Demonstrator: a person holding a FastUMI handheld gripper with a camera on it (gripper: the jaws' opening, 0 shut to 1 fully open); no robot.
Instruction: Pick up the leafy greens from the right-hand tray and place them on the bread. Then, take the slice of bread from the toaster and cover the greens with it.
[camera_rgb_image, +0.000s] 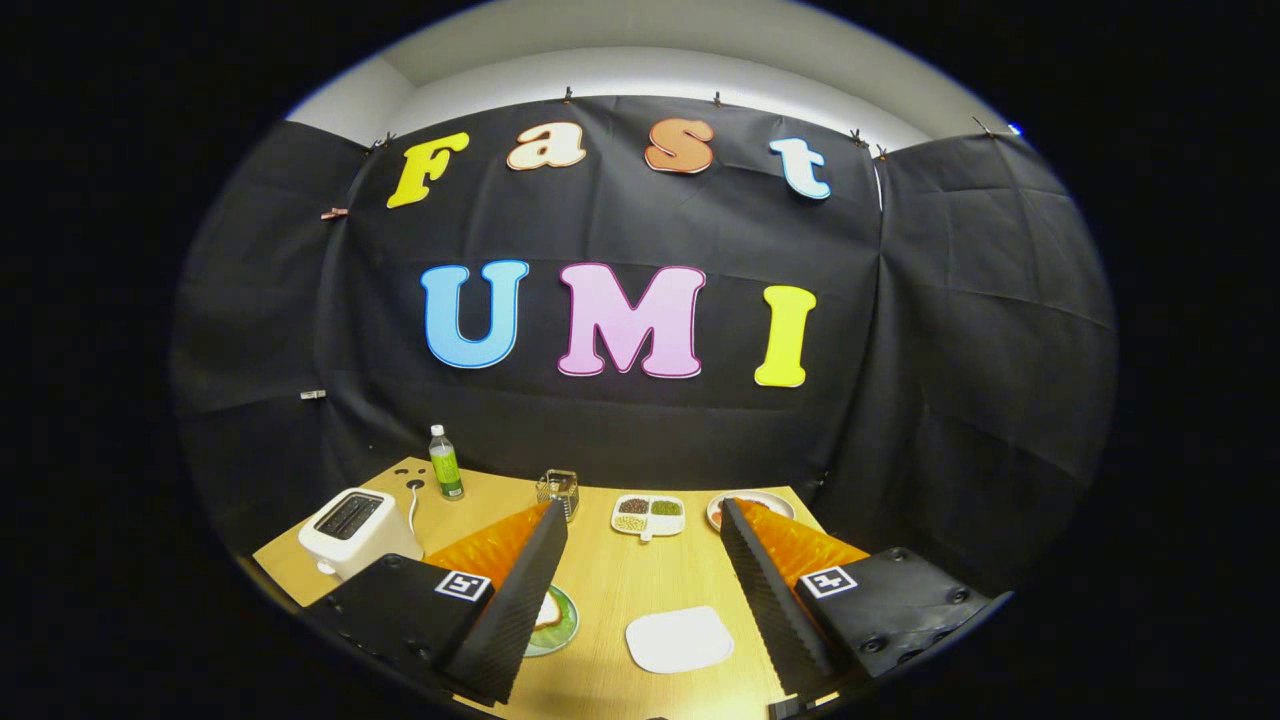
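The table (600, 580) carries everything within one short reach, which suits a job done with a single tool. The hand-held gripper (640, 560) hangs above its near edge with its fingers spread wide and nothing between them, so the whole layout lies open ahead.

The toaster (352, 528) stands at the left beyond the left finger, slots up, its cord running back toward the bottle (446, 463); whether a slice sits in it I cannot tell. A green-rimmed plate (560, 625) lies just beside the left finger and half behind it, with something pale on it that is probably the bread, placed close so things can be stacked on it.

A white plate (680, 640) lies bare between the fingers. Further back sit a divided dish (648, 515) of small portions and a small wire rack (559, 489).

The right-hand tray (720, 508) shows past the right fingertip, mostly hidden by it, so the leafy greens cannot be made out there or on the bread. This fits a stage before picking as well as one after the stack is built.
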